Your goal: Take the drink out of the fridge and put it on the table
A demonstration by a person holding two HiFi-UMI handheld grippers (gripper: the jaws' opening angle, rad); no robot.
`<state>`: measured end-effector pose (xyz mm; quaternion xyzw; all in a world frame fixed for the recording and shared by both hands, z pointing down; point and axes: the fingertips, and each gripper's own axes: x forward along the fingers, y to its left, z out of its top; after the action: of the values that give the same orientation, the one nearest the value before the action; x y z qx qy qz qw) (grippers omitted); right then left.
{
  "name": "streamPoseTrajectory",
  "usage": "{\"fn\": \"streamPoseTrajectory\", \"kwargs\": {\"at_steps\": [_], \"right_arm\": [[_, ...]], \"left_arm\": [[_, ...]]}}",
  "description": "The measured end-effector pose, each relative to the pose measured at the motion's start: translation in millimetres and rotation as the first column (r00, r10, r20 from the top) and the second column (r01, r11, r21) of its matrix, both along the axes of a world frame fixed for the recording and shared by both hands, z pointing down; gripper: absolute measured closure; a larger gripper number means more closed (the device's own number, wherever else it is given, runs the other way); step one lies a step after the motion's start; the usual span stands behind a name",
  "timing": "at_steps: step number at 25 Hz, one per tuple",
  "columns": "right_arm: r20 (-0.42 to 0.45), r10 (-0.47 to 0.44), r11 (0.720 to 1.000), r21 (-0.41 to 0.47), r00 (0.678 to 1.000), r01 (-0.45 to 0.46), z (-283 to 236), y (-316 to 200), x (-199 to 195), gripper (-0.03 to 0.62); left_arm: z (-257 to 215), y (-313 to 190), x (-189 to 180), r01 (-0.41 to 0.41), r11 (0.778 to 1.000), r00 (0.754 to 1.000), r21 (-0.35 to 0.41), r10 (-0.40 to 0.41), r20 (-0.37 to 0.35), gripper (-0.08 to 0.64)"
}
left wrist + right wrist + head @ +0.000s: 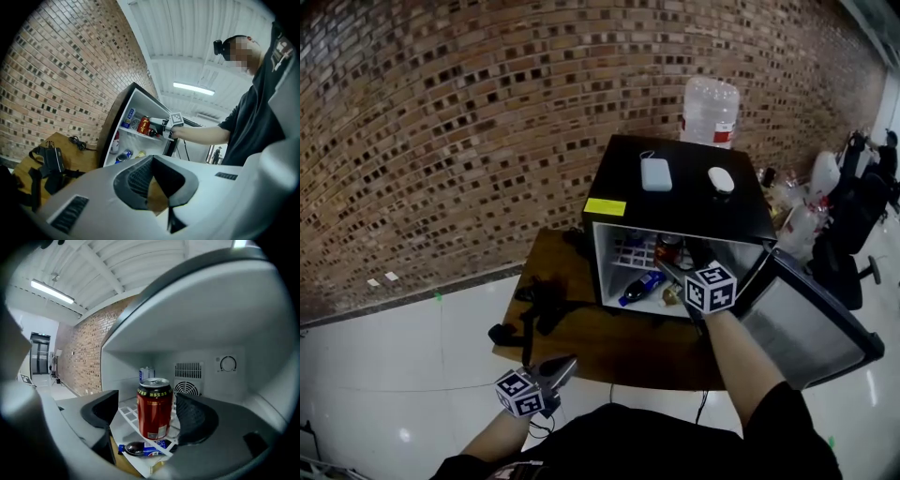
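Note:
A black mini fridge (680,202) stands open on a wooden table (619,352). On its wire shelf stands a red drink can (153,408), upright, also seen as the red can (668,249) and the red can (143,125). My right gripper (150,416) is inside the fridge, open, with the can between its jaws; a gap shows on the left side and the right pad (194,416) is very near the can. The right gripper (672,269) is at the fridge mouth. My left gripper (565,364) hangs by the table's near left edge, shut and empty.
A blue-labelled bottle (642,286) lies on the fridge floor, and a blue can (146,373) stands at the shelf's back. The fridge door (811,323) swings out to the right. Black gear and cables (546,300) lie on the table's left. A large water bottle (710,111) stands behind.

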<state>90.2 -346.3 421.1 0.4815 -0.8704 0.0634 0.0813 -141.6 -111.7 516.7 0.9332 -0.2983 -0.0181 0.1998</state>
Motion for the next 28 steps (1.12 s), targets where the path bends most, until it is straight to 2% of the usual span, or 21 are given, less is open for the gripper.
{"fn": "streamPoseTrajectory", "kwargs": {"at_steps": [9, 13, 17, 20, 28], "right_arm": [[-0.075, 0.01, 1.0, -0.016, 0.997, -0.011, 10.2, -33.5, -12.5, 0.184], [-0.109, 0.005, 1.0, -0.025, 0.994, -0.007, 17.5, -41.3, -16.0, 0.242], [-0.149, -0.001, 1.0, -0.021, 0.989, -0.002, 19.5, -46.6, -16.6, 0.253], [-0.19, -0.024, 0.999, 0.018, 0.981, 0.028, 14.2, -40.5, -20.4, 0.256], [-0.096, -0.155, 0.983, 0.08, 0.983, 0.163, -10.1, 29.7, -33.8, 0.258]], "left_arm": [[-20.2, -11.9, -0.1, -0.005, 0.999, 1.0, 0.032, 0.006, -0.019, 0.566], [-24.2, -14.6, 4.8, -0.017, 0.999, 1.0, 0.038, 0.017, -0.018, 0.566], [-21.3, -14.7, 8.7, -0.026, 0.999, 0.999, 0.032, 0.027, -0.02, 0.566], [-20.8, -15.6, 11.1, -0.032, 0.999, 0.999, 0.029, 0.032, -0.019, 0.566], [-19.3, -32.3, 29.3, -0.078, 0.996, 0.997, 0.033, 0.079, -0.026, 0.566]]}}
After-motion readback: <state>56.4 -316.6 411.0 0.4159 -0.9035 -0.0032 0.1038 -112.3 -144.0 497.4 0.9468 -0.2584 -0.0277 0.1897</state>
